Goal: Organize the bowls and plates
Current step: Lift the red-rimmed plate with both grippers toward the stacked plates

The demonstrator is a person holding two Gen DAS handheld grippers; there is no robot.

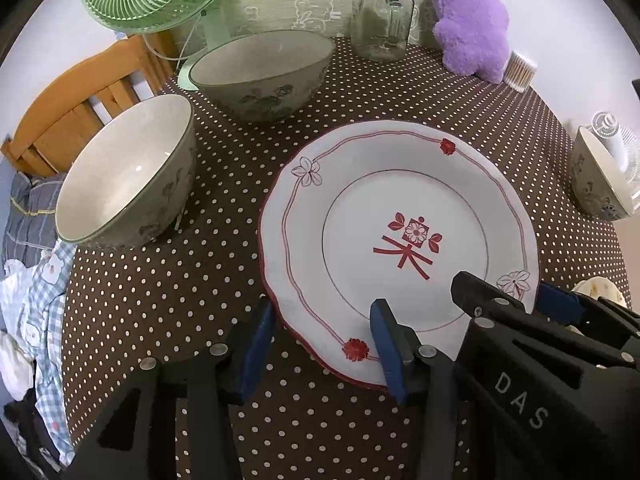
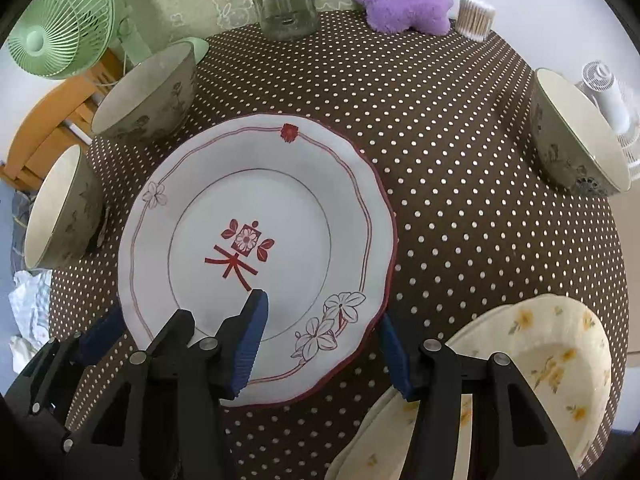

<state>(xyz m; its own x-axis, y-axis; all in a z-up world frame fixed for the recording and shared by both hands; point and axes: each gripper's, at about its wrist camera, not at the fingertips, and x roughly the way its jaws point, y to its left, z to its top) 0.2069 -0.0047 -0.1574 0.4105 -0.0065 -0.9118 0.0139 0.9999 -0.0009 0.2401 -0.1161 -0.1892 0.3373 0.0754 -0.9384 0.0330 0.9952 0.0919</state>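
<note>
Both of my claws close in on the red-trimmed plate, which lies flat on the polka-dot desk near its middle, with two grey-green bowls just beyond its far left rim. My left claw is spread wide, one blue pad over the near rim beside a red rosette and the other hanging off the plate's left edge above the cloth; it grips nothing. My right claw is likewise spread, its left pad over the plate's well near the red emblem and its right pad just past the plate's right edge.

The step in hand, as I judge it, is taking hold of this plate by its near rim (whether either pad actually touches the china I cannot tell from here). The likely destination is the stack of yellow-flowered plates at my near right, partly hidden behind my right claw. Next I would need a pad under the rim and one on top, then a firm squeeze before any lift, since a flat glazed plate offers little to bite on.

The nearer bowl and the farther bowl stand apart from each other, unstacked, and a third bowl sits well apart at the desk's far right edge, so much of the sorting appears to remain.
</note>
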